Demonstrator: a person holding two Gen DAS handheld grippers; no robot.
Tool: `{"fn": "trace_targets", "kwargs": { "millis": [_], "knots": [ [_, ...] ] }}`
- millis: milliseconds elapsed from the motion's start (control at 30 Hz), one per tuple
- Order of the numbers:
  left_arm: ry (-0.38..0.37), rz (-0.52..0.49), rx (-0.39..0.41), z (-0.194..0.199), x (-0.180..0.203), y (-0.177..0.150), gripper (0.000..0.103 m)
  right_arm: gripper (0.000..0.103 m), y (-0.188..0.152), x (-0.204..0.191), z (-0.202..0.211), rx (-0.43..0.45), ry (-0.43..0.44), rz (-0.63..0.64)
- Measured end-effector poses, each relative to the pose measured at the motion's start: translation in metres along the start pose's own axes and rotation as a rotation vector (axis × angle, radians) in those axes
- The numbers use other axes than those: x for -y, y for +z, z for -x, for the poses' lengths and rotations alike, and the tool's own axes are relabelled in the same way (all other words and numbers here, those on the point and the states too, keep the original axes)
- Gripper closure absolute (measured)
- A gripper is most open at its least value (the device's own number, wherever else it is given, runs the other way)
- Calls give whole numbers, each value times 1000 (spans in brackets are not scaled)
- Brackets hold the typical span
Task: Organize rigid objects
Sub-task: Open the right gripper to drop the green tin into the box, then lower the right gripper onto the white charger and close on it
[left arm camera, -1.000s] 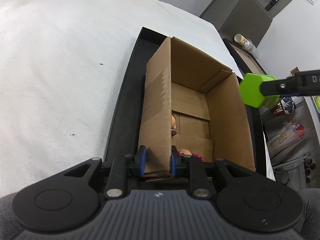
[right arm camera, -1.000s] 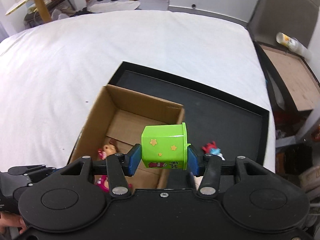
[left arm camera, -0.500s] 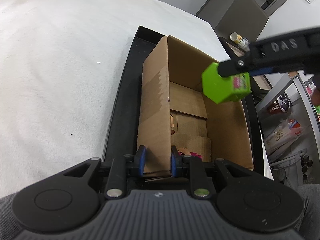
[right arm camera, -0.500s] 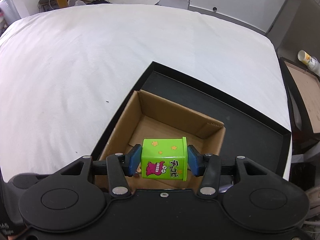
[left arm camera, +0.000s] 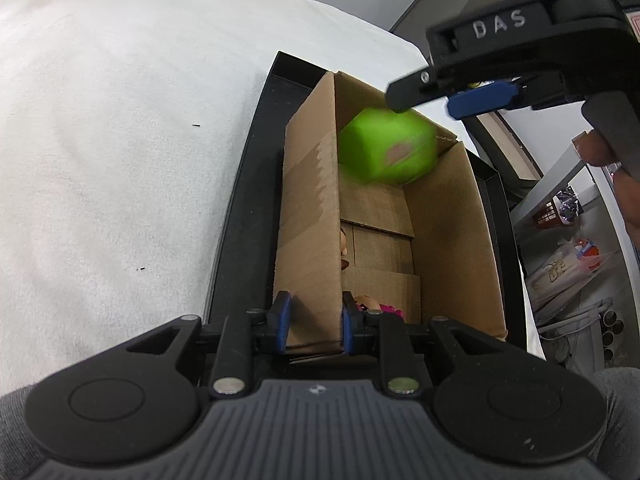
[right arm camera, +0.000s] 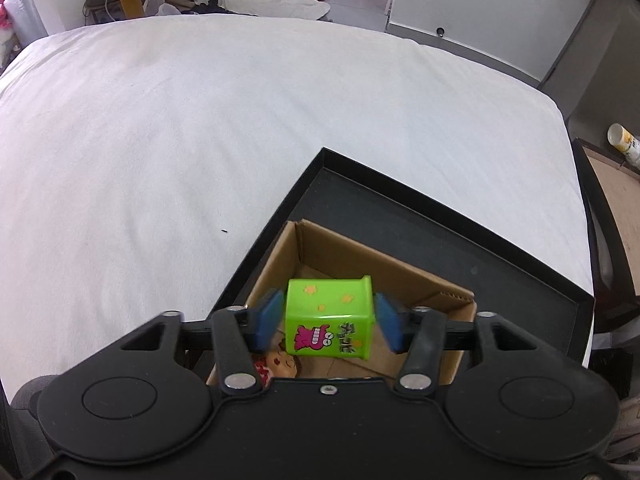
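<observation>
A green toy box [right arm camera: 329, 317] with a pink cartoon face hangs loose between the parted pads of my right gripper [right arm camera: 326, 322], over the open cardboard box [right arm camera: 424, 284]. In the left wrist view the green box [left arm camera: 387, 151] is blurred, in the air just below the right gripper's fingers [left arm camera: 416, 92], above the far end of the cardboard box [left arm camera: 448, 240]. My left gripper [left arm camera: 314, 322] is shut on the near left wall of the cardboard box. Small dolls [left arm camera: 370, 302] lie inside the box near that wall.
The cardboard box stands in a shallow black tray [right arm camera: 420, 216] on a white bed [right arm camera: 200, 128]. To the right of the bed are a bedside unit with a bottle [right arm camera: 622, 140] and bags on the floor [left arm camera: 568, 268].
My right gripper carried the green box over the cardboard box and opened its jaws. The green box has come free and is dropping. The left gripper kept its hold on the wall.
</observation>
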State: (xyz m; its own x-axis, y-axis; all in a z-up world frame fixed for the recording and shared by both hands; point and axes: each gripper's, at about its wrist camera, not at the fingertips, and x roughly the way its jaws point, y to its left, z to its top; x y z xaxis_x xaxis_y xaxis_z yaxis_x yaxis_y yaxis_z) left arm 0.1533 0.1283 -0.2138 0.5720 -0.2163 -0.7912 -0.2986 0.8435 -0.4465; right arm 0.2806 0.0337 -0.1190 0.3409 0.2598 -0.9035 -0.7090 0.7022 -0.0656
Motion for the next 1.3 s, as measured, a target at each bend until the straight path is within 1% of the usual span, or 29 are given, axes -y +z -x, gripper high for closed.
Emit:
{"fn": "trace_targets", "kwargs": {
  "millis": [67, 167, 233, 300, 467, 633, 967, 1067, 1300],
  "knots": [
    [1, 5, 4, 0, 0, 0, 80, 36, -1, -1, 2, 13, -6, 9],
    [1, 5, 1, 0, 0, 0, 80, 35, -4, 1, 3, 2, -1, 12],
    [4, 4, 0, 0, 0, -1, 80, 34, -7, 5, 5, 0, -1, -1],
    [3, 2, -1, 0, 0, 0, 80, 31, -11, 10, 9, 1, 1, -16],
    [2, 5, 0, 0, -1, 0, 80, 28, -21, 20, 17, -2, 10, -35],
    [5, 6, 0, 0, -1, 0, 80, 28, -30, 37, 28, -30, 74, -128],
    [17, 2, 0, 0, 1, 0, 80, 24, -50, 60, 58, 13, 22, -94],
    [29, -6, -2, -1, 3, 0, 80, 23, -59, 70, 59, 12, 9, -100],
    [47, -5, 3, 0, 4, -1, 80, 23, -82, 95, 53, -5, 8, -154]
  ]
}}
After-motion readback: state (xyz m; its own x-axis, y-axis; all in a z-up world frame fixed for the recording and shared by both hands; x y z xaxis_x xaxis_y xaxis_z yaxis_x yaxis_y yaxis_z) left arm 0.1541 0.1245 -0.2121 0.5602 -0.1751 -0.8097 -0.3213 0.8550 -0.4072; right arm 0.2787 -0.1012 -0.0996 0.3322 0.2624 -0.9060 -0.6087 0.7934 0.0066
